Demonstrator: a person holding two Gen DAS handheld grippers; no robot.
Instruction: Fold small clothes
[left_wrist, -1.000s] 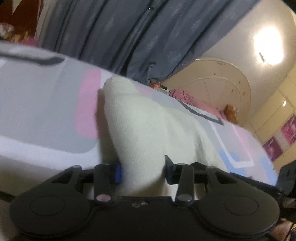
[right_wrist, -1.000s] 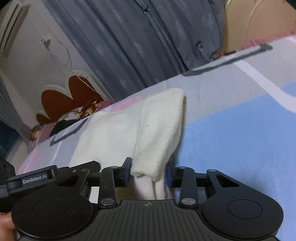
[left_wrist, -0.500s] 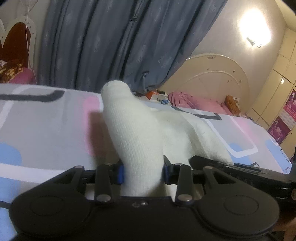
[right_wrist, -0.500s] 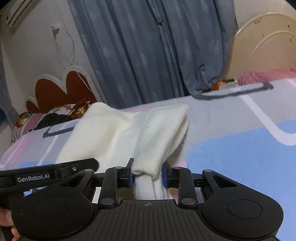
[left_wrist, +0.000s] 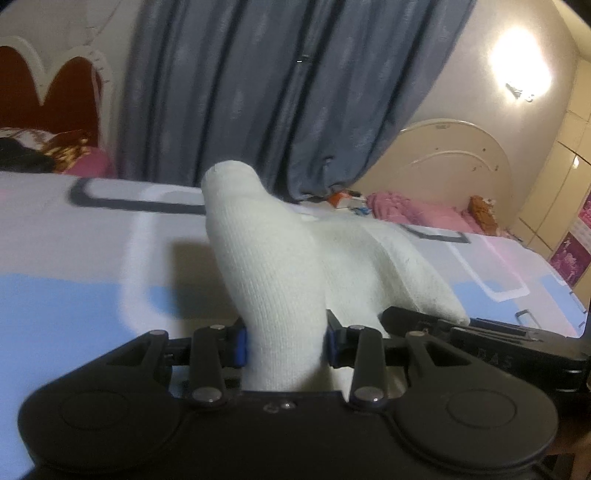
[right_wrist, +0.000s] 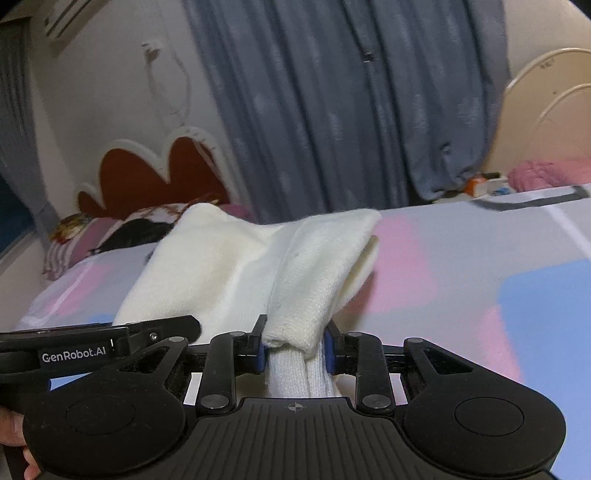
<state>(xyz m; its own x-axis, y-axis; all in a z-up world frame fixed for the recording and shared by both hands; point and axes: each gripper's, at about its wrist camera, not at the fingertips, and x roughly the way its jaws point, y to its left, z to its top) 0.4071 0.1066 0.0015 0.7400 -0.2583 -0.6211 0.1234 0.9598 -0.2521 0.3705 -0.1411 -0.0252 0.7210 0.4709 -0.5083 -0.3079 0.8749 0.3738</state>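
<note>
A cream knitted garment is lifted off the patterned bedsheet and hangs between both grippers. My left gripper is shut on one bunched end of it, which stands up like a rounded flap. My right gripper is shut on the other end, where the folded cream knit drapes forward over the sheet. The right gripper's black body shows at the lower right of the left wrist view. In the right wrist view the left gripper's body lies at the lower left.
The bedsheet with pink, blue and grey blocks spreads to all sides. Grey curtains hang behind the bed. A red and white headboard with pillows is at one end, a cream arched headboard at the other. A hand shows at the lower left.
Both grippers have risen and swung across the bed with the garment, lifting it further off the sheet. The views have rolled to level. Both grips still hold.
</note>
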